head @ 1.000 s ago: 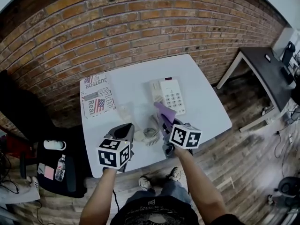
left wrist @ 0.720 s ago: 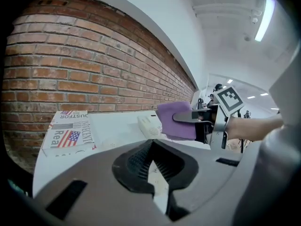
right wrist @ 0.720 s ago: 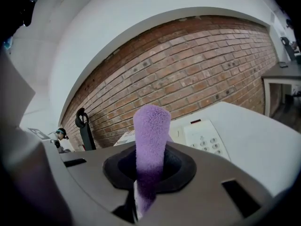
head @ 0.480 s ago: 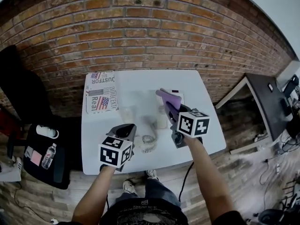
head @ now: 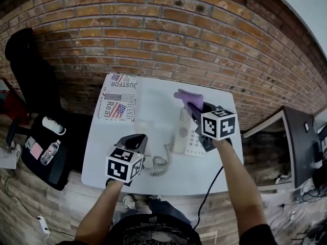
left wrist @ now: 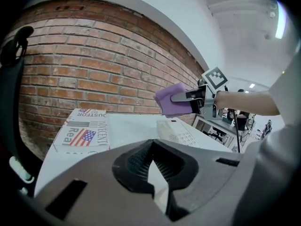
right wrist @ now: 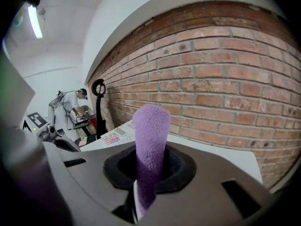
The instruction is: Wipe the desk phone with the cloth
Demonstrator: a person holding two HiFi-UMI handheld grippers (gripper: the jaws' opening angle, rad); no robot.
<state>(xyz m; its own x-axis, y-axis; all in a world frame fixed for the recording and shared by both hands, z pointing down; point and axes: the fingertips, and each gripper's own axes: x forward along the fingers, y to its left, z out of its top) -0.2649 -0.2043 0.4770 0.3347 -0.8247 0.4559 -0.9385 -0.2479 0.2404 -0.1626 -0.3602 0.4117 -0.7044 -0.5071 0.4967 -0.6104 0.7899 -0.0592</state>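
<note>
Within the last second the right gripper, clamped on the purple cloth, has swung over the desk phone to its far end, likely ready for a wiping stroke, while the left gripper waits near the phone's coiled cord, its jaws barely parted and empty.

1. Right gripper: jaws closed on the cloth. Purple, fuzzy, it stands upright out of the jaws with a rounded top.
2. Behind the cloth: brick wall, running from far left to the right edge.
3. Right of the cloth and below the wall: bare white table.
4. Just left of the cloth, flat on the table: newspaper with a flag print.
5. Further left of the cloth: black chair against the wall.
6. Low and well left of the cloth: left gripper with its marker cube; jaw state not readable from here.
7. Far left, beyond the chair: a person at a bench.
8. High above the cloth, upper left: ceiling light strip.
</note>
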